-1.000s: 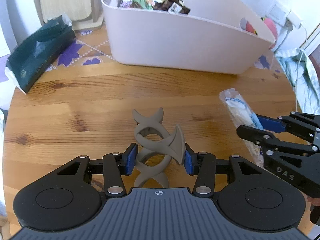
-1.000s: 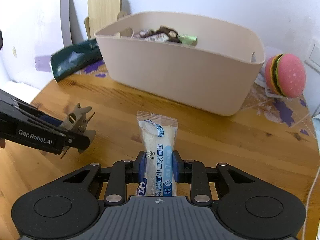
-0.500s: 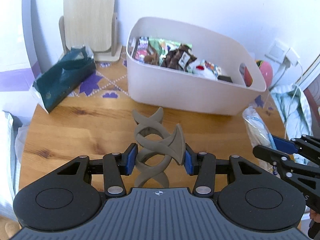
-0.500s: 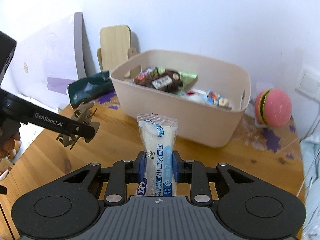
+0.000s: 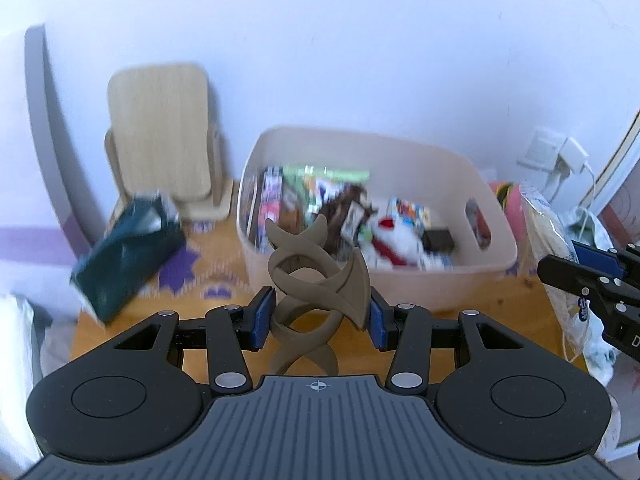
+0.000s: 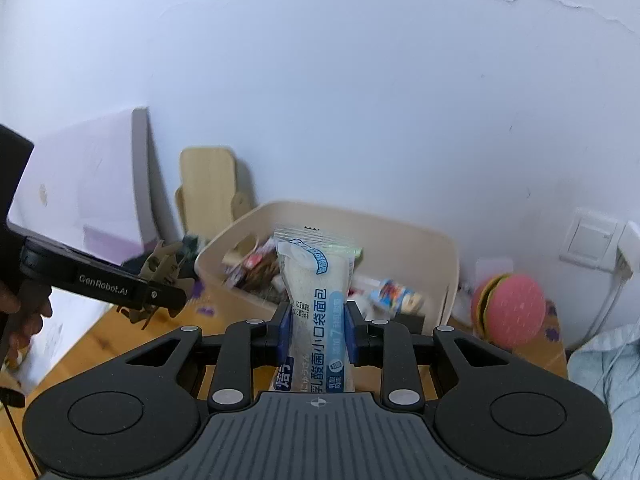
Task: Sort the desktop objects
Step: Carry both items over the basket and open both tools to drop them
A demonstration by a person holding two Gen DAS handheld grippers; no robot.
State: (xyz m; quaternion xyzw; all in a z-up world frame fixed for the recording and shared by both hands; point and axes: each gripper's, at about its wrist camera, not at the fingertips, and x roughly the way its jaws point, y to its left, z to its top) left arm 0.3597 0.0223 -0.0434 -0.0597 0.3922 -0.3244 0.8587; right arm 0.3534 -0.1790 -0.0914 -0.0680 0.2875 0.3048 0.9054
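Your left gripper [image 5: 318, 318] is partly open, its pads pressing a grey twisted lattice piece [image 5: 316, 292] held clear of the wooden table [image 5: 224, 300]. Ahead of both tongs stands the beige bin [image 5: 436, 276], already holding many packets. Your right gripper [image 6: 316, 330], nearly closed, pinches a wrapped bread packet [image 6: 316, 300]. Judged progress: much sorted; both held items remain to be dropped in.

Bin [image 5: 400, 280] contents motion-blurred, dark green pack [image 5: 124, 256] smeared, burger toy [image 5: 510, 208] half hidden
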